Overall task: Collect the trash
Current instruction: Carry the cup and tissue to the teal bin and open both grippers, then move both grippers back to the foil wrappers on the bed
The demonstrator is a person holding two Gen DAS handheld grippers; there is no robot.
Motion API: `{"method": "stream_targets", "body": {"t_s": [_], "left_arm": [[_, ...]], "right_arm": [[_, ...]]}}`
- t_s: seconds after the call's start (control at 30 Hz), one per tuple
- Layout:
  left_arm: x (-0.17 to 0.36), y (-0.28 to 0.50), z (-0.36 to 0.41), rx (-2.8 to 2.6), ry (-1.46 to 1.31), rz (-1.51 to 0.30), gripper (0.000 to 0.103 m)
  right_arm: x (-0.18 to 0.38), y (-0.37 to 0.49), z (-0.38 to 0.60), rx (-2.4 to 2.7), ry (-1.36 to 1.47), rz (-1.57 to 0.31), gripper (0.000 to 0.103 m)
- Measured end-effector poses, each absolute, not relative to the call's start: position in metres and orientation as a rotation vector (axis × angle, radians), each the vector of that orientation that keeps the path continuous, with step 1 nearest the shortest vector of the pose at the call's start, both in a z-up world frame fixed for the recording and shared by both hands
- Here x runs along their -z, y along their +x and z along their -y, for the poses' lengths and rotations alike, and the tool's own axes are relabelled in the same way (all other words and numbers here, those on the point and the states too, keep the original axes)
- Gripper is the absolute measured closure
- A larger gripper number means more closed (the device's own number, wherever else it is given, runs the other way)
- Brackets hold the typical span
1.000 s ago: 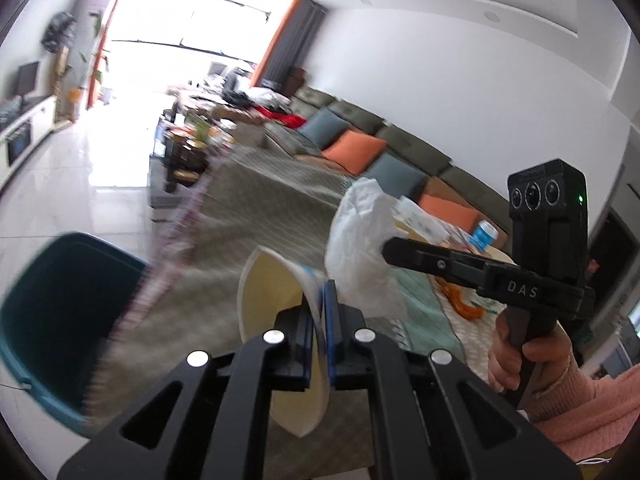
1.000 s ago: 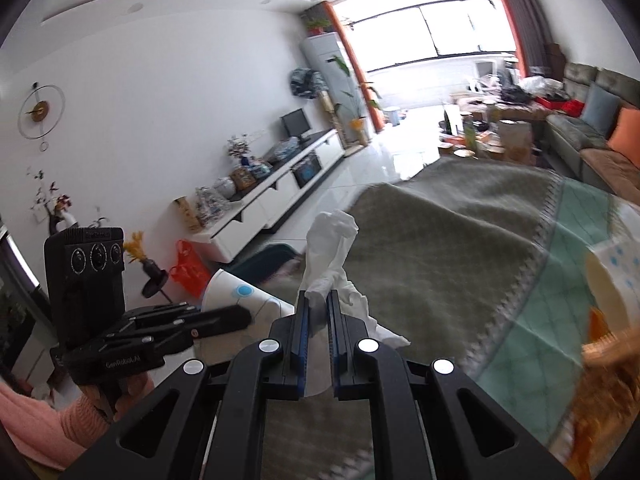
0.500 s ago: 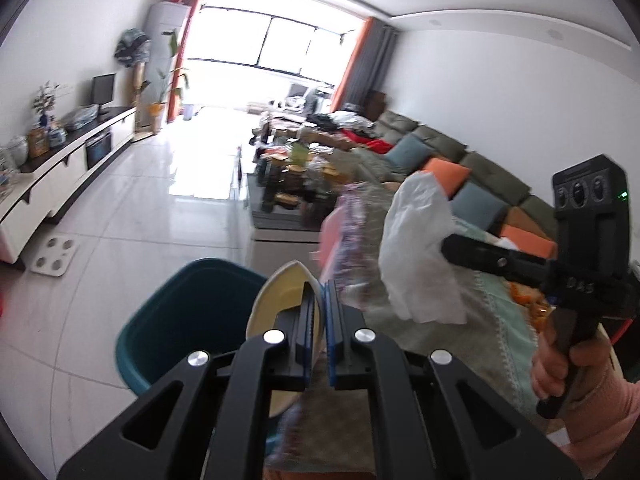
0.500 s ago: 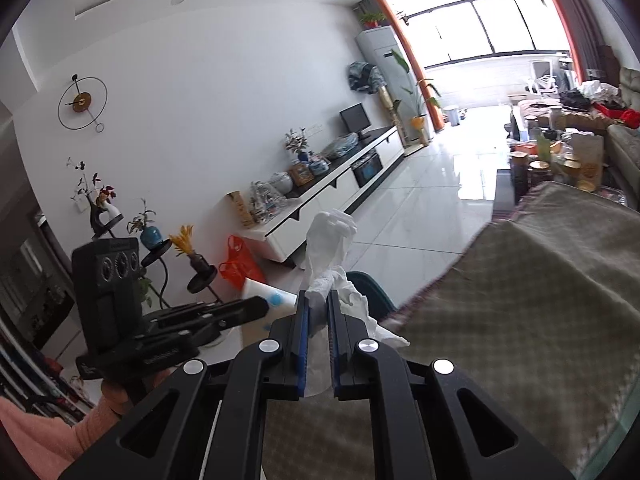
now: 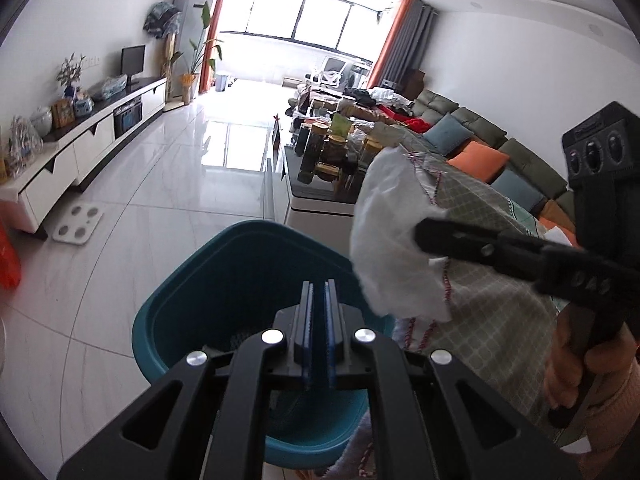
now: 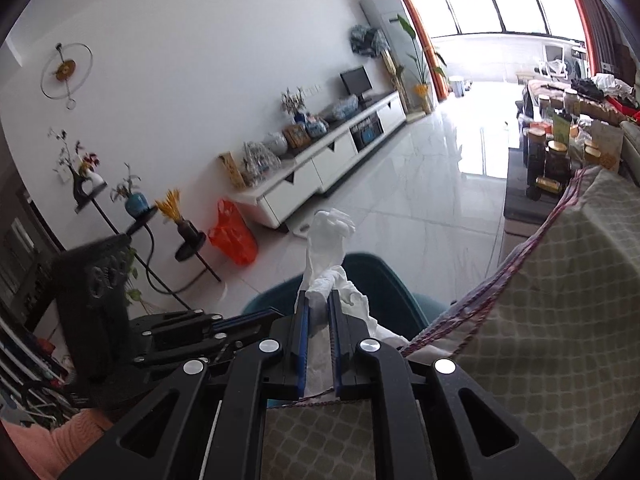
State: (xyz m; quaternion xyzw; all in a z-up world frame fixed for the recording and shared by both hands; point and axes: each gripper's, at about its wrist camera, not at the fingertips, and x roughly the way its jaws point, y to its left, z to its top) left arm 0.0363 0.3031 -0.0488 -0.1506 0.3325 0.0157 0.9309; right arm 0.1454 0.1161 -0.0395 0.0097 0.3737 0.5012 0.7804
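Both hand-held grippers tilted down over teal bin [image 5: 192, 320]: left [image 5: 319, 286] closed empty, right [image 6: 319, 300] pinching tissue [image 6: 326, 240].

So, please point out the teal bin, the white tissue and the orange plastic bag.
teal bin [image 5: 192, 280], left wrist view, on its inner wall.
white tissue [image 6: 330, 236], right wrist view, on its upper crumpled part.
orange plastic bag [image 6: 232, 236], right wrist view, on its middle.

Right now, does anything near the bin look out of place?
Nothing looks spilled or damaged. The teal bin stands upright on the floor, and the right hand-held gripper holds a crumpled white tissue over it.
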Motion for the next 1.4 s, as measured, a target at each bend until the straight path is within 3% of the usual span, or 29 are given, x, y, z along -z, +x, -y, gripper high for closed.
{"method": "stream_targets", "body": {"t_s": [0.3, 0.37, 0.53, 0.67, 0.93, 1.07, 1.4], "left_arm": [[0.049, 0.026, -0.303, -0.066, -0.347, -0.655, 0.075], [0.048, 0.025, -0.3, -0.076, -0.346, -0.65, 0.07], [0.045, 0.023, -0.298, -0.086, -0.355, -0.64, 0.06], [0.043, 0.019, -0.298, -0.092, -0.347, -0.623, 0.055], [0.029, 0.007, -0.278, -0.097, -0.296, -0.573, 0.029], [0.023, 0.003, -0.262, -0.089, -0.275, -0.548, 0.015], [0.02, 0.002, -0.194, 0.037, -0.214, -0.506, 0.004]], "right_arm": [[0.055, 0.154, -0.136, -1.063, -0.013, -0.904, 0.088], [0.056, 0.154, -0.138, -1.056, -0.017, -0.916, 0.079], [0.057, 0.157, -0.133, -1.034, -0.001, -0.929, 0.069], [0.055, 0.156, -0.126, -1.033, 0.013, -0.918, 0.069], [0.041, 0.148, -0.098, -1.044, 0.058, -0.858, 0.069], [0.03, 0.137, -0.077, -1.037, 0.072, -0.801, 0.059], [0.007, 0.107, 0.008, -0.929, 0.105, -0.664, 0.044]]}}
